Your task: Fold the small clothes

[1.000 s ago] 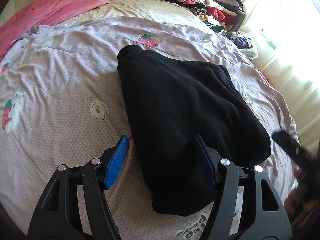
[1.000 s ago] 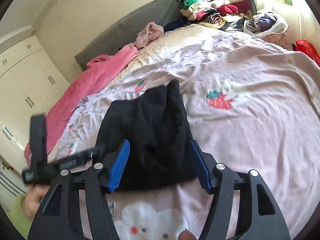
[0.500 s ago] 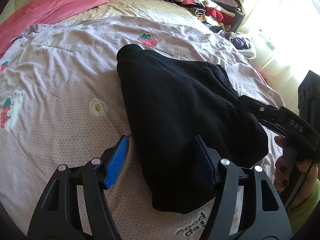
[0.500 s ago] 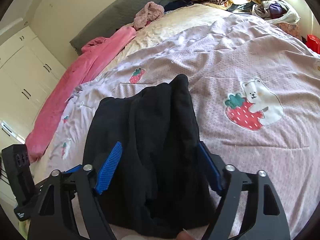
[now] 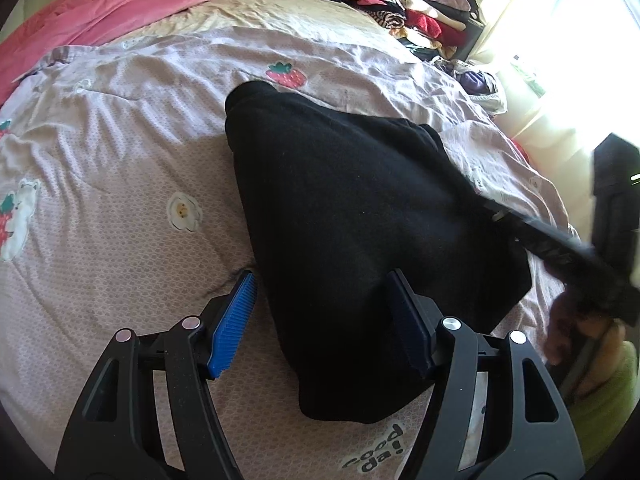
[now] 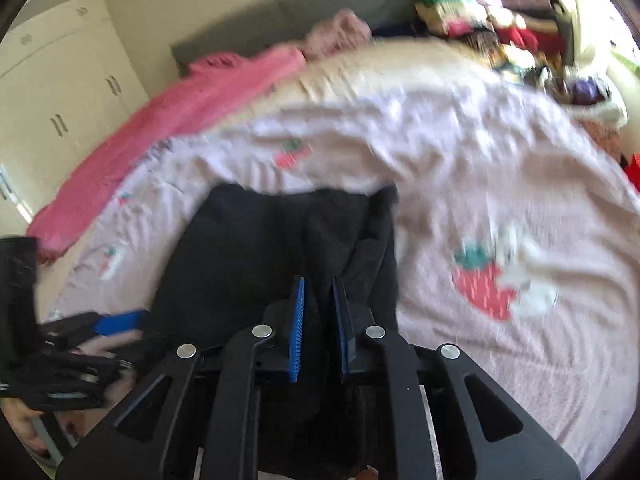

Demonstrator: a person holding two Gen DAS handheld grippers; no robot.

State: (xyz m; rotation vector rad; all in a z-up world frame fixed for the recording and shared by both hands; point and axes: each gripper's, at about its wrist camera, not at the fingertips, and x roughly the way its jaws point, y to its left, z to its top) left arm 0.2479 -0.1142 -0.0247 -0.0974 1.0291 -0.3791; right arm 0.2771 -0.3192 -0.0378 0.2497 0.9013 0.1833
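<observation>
A black garment [image 5: 360, 220] lies folded on the lilac bedspread [image 5: 120, 200]. My left gripper [image 5: 324, 304] is open and hovers over its near left edge, one blue pad on each side of that edge. My right gripper [image 6: 319, 308] is shut on the garment's [image 6: 260, 248] near edge, cloth pinched between the blue pads [image 6: 297, 320]. In the left wrist view the right gripper [image 5: 532, 236] reaches onto the garment's right side. In the right wrist view the left gripper [image 6: 116, 322] shows at the lower left. The right wrist view is blurred.
A pink blanket [image 5: 100, 12] lies at the far left of the bed. A stack of folded clothes [image 5: 404, 4] stands at the far right by a bright window. White cupboards [image 6: 60, 92] stand left of the bed.
My right gripper has moved forward onto the black garment and shut on its edge. The left gripper has stayed open in place.
</observation>
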